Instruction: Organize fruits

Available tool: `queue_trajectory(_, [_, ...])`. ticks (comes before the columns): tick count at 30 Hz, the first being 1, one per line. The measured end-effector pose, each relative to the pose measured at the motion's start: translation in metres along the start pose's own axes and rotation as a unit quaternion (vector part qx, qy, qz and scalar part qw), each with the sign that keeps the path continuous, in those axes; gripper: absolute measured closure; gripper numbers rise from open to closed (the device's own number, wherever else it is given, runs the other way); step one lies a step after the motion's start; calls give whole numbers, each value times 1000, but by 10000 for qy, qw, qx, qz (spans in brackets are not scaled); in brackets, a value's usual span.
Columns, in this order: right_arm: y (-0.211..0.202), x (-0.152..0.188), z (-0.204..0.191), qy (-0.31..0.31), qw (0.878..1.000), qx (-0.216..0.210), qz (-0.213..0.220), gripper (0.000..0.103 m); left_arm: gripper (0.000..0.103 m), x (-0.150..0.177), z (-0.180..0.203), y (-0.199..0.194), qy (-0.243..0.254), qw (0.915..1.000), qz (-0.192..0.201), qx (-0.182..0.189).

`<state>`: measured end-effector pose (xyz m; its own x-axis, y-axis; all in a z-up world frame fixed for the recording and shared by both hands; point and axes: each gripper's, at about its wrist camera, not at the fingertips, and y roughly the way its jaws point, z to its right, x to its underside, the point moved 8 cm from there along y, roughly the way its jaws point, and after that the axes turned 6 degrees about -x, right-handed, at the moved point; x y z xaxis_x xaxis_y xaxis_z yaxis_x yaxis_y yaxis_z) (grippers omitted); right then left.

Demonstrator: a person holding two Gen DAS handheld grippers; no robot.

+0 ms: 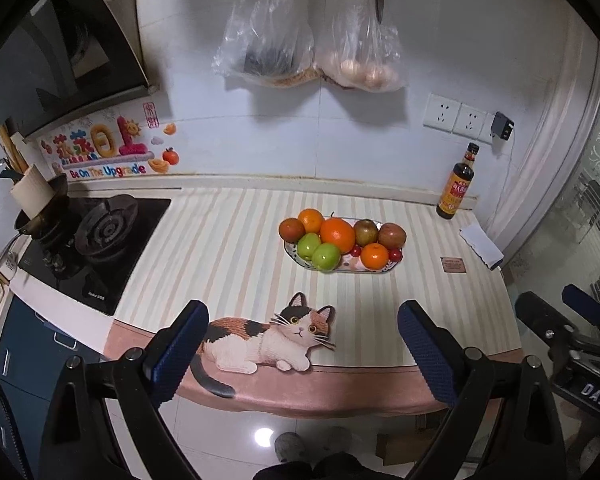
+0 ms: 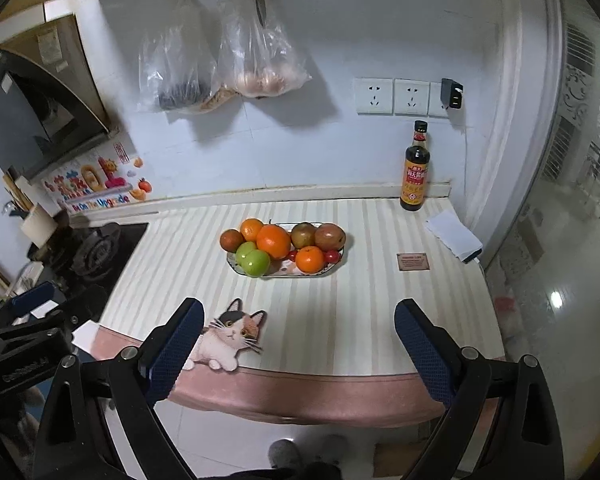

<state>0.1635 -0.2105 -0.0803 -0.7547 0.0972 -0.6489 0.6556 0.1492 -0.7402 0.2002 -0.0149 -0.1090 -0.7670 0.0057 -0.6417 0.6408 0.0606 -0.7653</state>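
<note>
Left wrist view shows the big bench (image 1: 236, 240) with its striped cover, and the fruit plate (image 1: 300, 261) sits on it, out in the middle. Everything here is told from that plate.

On the plate, the big orange (image 1: 337, 235) is the largest fruit, right in the center. Two green apples (image 1: 318, 251) lie at the plate's front left edge. Reddish fruits sit at the back and at both ends, and I cannot tell just what kind they are. A smaller orange (image 1: 374, 256) lies at the front right. Tiny cherry tomatoes (image 1: 395, 255) sit beside it, touching the rim.

Behind the plate and to the right stands a dark sauce bottle (image 1: 458, 184). In front of the plate lies a cat picture (image 1: 268, 340).

The left gripper (image 1: 300, 350) is well in front of the plate. Its fingers (image 1: 180, 354) are spread wide and hold nothing. The right gripper (image 2: 298, 348) is the same: wide apart, nothing in it, well back from the plate.

What could go wrong? The fruits are piled close and are round. I think lifting one could make the others roll off the plate. The little tomatoes may slip off the rim first. Squeezing hard could squash them. Reaching far right could bump the bottle over.
</note>
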Motion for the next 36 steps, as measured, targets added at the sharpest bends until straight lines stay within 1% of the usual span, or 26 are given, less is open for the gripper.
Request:
queue_trajectory(7, [42,-20,8,-9,9998,62,-214,5,1,-15,2,30,40,9998,-82,-202])
queue_trajectory(15, [88,-35,15,28,9986,65,-523,5,1,-27,0,69,32,9988,-312,-368])
queue_trajectory(20, [114,-41,19,34,9976,140,-677,5,1,-30,-1,92,70,9977,-497,-445])
queue_trajectory(26, [128,-44,19,36,9969,181,-765,5,1,-32,2,110,102,9970,-655,-412])
queue_trajectory(36, [136,-41,23,124,9959,199,-871,5,1,-36,7,118,144,9968,-711,-333])
